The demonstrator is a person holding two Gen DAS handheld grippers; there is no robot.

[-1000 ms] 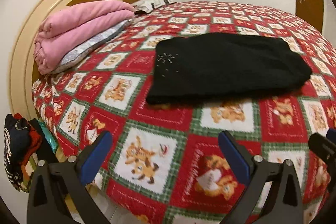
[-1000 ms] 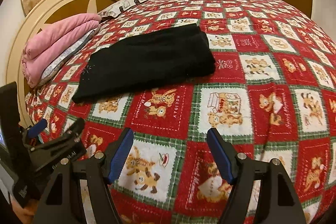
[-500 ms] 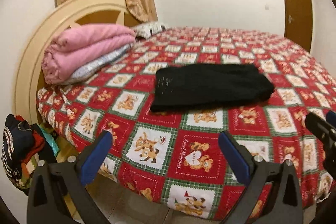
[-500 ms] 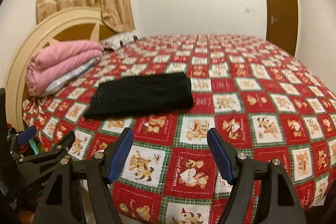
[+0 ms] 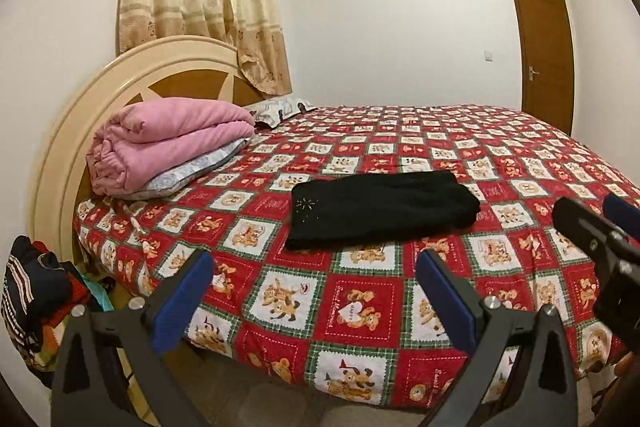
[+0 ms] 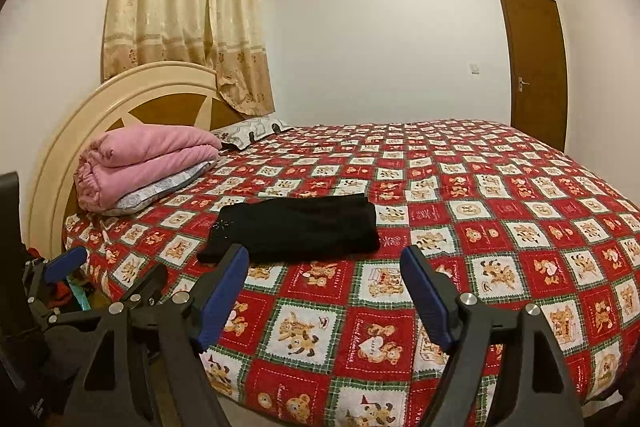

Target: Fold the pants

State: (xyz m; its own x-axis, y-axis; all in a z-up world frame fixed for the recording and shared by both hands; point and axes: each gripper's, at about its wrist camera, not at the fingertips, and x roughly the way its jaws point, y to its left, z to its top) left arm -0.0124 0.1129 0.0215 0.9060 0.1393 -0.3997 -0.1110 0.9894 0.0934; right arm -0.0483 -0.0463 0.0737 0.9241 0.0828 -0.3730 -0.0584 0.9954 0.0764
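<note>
The folded pants [image 5: 380, 211] lay flat on the bed [image 5: 520, 163], well ahead of both grippers. The left gripper [image 5: 314, 283] and right gripper [image 6: 324, 279] each hung with fingers spread apart, holding nothing.

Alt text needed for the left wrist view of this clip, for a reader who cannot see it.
Folded black pants lie flat on a bed with a red teddy-bear quilt, untouched. The open left gripper is held off the bed's near edge, with the right gripper partly visible at the right. A folded pink blanket sits by the headboard.
</note>
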